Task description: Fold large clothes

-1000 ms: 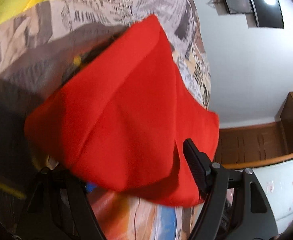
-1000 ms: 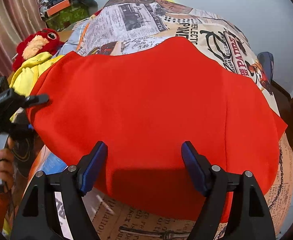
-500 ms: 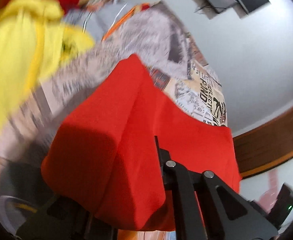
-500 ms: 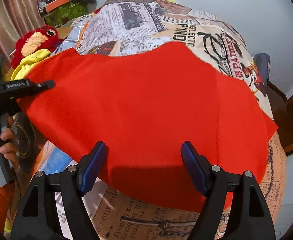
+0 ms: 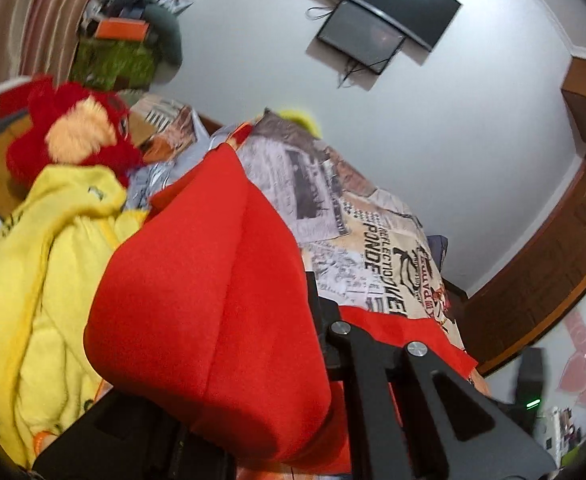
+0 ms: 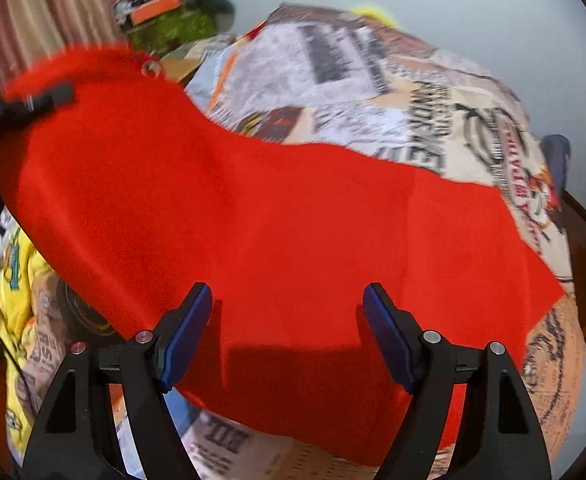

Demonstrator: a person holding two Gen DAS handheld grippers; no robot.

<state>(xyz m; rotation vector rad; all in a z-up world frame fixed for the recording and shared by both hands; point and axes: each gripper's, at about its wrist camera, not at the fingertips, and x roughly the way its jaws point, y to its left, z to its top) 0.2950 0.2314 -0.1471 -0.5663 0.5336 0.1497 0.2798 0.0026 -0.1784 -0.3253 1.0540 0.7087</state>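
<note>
Looking at it left to right: the left gripper (image 5: 313, 344) is clenched on one edge of the big plain red fabric garment (image 6: 273, 216), and the cloth is bunching up and draping right over its fingers, so you can't really see the pads themselves. In the right wrist view that same gripper is showing at the far left, pinching the raised corner, while the rest of the garment is lying spread over the newspaper-print bedspread (image 6: 373, 80). Off to the left of that gripper a fluffy yellow garment (image 5: 45, 280) and a red plush toy (image 5: 73, 136) are sitting in a heap.

The right gripper (image 6: 289, 336) is hanging released, blue pads wide apart, just above the near edge of the red cloth and not gripping anything.

My take on doing this fold well: the right one is probably needing to come down and nip the near edge at the matching corner, so both sides are travelling together and the fold line stays straight. One-handed lifting is likely dragging the cloth crooked. Also worth keeping the lifted edge away from the yellow pile so it isn't snagging.
</note>
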